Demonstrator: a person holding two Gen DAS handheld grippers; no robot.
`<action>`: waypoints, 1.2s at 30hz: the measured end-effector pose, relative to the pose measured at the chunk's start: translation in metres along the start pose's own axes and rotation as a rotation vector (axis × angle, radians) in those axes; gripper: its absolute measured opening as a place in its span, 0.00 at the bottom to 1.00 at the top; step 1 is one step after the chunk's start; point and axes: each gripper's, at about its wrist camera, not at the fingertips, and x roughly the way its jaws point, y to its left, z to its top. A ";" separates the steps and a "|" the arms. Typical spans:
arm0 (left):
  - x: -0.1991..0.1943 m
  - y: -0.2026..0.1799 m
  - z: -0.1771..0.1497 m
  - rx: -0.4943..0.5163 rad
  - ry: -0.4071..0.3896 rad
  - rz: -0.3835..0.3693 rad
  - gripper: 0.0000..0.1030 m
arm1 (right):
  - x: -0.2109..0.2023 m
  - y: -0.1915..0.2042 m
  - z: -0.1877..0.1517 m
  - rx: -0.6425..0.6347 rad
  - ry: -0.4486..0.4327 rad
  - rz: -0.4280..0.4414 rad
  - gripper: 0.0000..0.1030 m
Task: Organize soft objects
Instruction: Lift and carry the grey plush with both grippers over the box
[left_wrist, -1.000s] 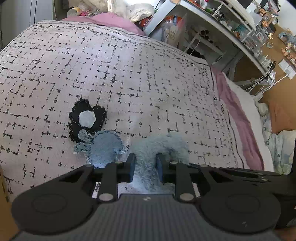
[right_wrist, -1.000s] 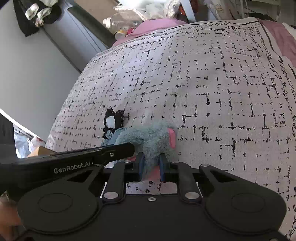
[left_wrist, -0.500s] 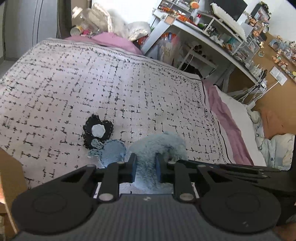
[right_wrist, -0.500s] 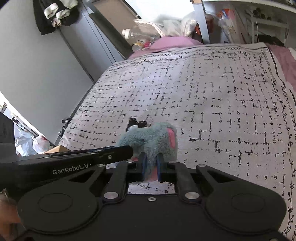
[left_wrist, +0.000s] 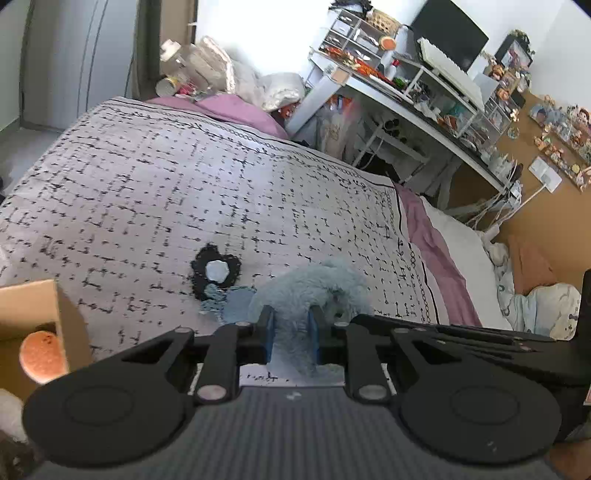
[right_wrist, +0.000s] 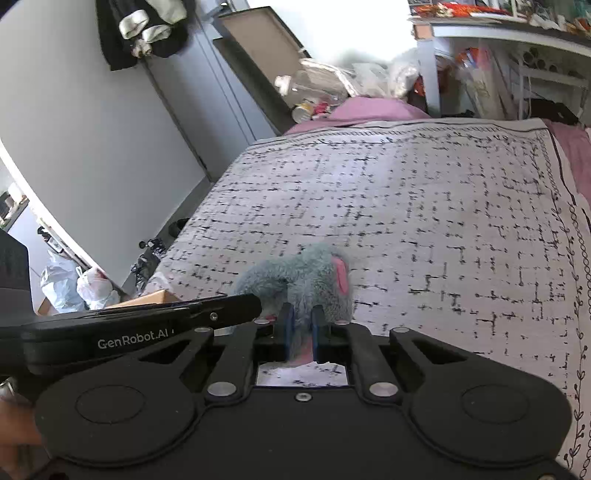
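A fluffy grey-blue plush toy with a pink ear hangs between both grippers, above the patterned bedspread. My left gripper is shut on one end of it. My right gripper is shut on the other end. A black crocheted flower piece and a pale blue fabric piece lie on the bedspread just beyond the toy. An open cardboard box at the lower left holds an orange soft ball.
A white desk with shelves and clutter stands at the right of the bed. Pink bedding and pillows lie along the right side. Bottles and bags sit at the far end. A grey wall and bags are on the left.
Both grippers have risen and pulled back with the plush toy. The bed looks farther away, and the cardboard box with the orange ball has come into the left wrist view.
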 end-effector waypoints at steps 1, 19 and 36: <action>-0.004 0.001 0.000 -0.001 -0.005 0.001 0.17 | -0.001 0.004 0.000 -0.004 -0.003 0.002 0.09; -0.090 0.044 -0.007 -0.033 -0.098 0.060 0.17 | -0.012 0.090 -0.006 -0.113 -0.021 0.077 0.09; -0.135 0.097 -0.037 -0.085 -0.131 0.116 0.17 | 0.009 0.155 -0.031 -0.191 0.016 0.113 0.09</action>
